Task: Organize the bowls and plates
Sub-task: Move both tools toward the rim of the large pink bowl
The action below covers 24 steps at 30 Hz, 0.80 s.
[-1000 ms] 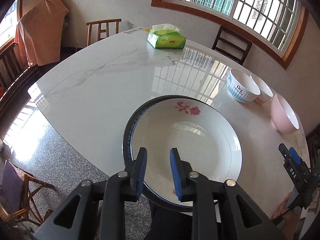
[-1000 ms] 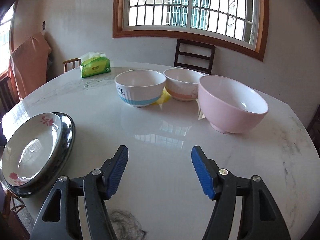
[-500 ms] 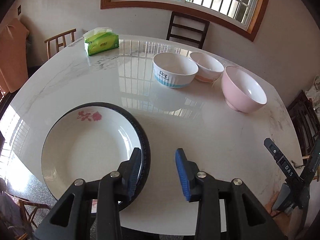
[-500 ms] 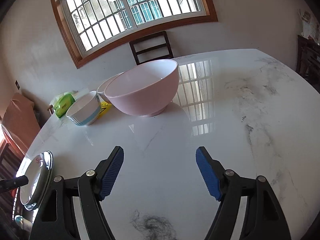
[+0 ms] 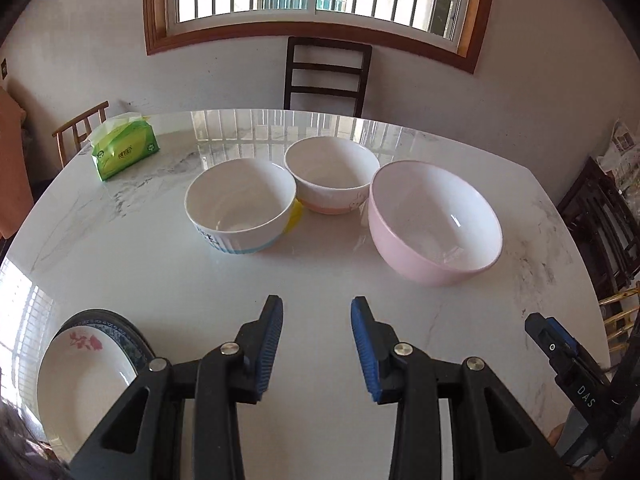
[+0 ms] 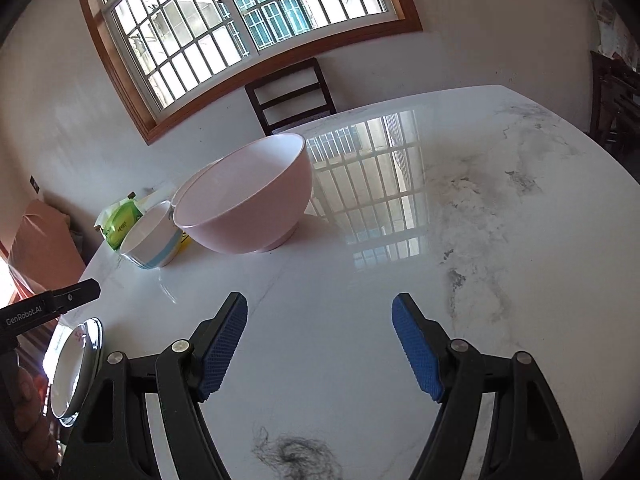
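Left wrist view: the left claw (image 5: 317, 344) hangs over bare tabletop (image 5: 160, 272), its jaws a little apart with nothing between them; they have just been opening.
Plates: a white plate (image 5: 86, 380) with a red flower lies nested in a dark-rimmed one (image 5: 134, 338), low and to the left of the left claw, at the tabletop's near edge. Stacked like that, the plate half of the job looks settled.
Bowls: three stand ahead of the left claw, close together. The blue-band bowl (image 5: 240, 208) is ahead and left, the small bowl (image 5: 332, 180) sits behind it and seems to touch it, and the pink bowl (image 5: 434, 220) is ahead and right.
Why the aim: the left claw points between the blue-band and pink bowls, probably to pick one for nesting.
Right wrist view: the right claw (image 6: 320, 346) has its jaws wide apart, just widened, and is empty too, over clear marble.
Pink bowl from the right: it (image 6: 244, 200) stands ahead and left of the right claw, the largest, so likely the base for the others.
Gap width: wide enough to suit a rim grip on a thick bowl wall, I judge.
Stray: a tuft of dark hair (image 6: 296, 456) lies under the right claw.
Tissue pack (image 5: 124, 154): far left, apart from the bowls.
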Each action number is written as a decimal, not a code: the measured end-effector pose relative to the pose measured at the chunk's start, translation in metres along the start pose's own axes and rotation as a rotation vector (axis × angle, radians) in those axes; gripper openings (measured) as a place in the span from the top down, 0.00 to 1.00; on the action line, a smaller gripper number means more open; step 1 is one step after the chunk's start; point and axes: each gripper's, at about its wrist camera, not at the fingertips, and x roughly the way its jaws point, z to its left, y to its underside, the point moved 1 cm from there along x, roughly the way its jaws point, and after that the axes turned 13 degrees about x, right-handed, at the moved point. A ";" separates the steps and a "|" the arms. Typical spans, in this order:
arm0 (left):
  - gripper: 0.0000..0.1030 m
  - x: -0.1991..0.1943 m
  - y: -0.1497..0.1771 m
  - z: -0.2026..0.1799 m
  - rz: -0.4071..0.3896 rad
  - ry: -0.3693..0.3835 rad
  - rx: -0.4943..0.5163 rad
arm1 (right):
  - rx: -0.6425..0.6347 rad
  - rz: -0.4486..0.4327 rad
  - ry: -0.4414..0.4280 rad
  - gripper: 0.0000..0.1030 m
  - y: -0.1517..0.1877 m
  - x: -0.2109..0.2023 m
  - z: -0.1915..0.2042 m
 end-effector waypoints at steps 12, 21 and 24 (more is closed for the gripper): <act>0.65 0.047 -0.064 0.013 0.062 0.304 -0.158 | -0.045 0.071 -0.018 0.30 -0.094 0.039 0.028; 0.65 0.088 -0.075 0.002 0.162 0.290 -0.141 | -0.082 0.161 0.062 0.30 -0.122 0.087 0.044; 0.65 0.099 -0.074 -0.002 0.178 0.261 -0.145 | -0.082 0.182 0.094 0.30 -0.125 0.101 0.042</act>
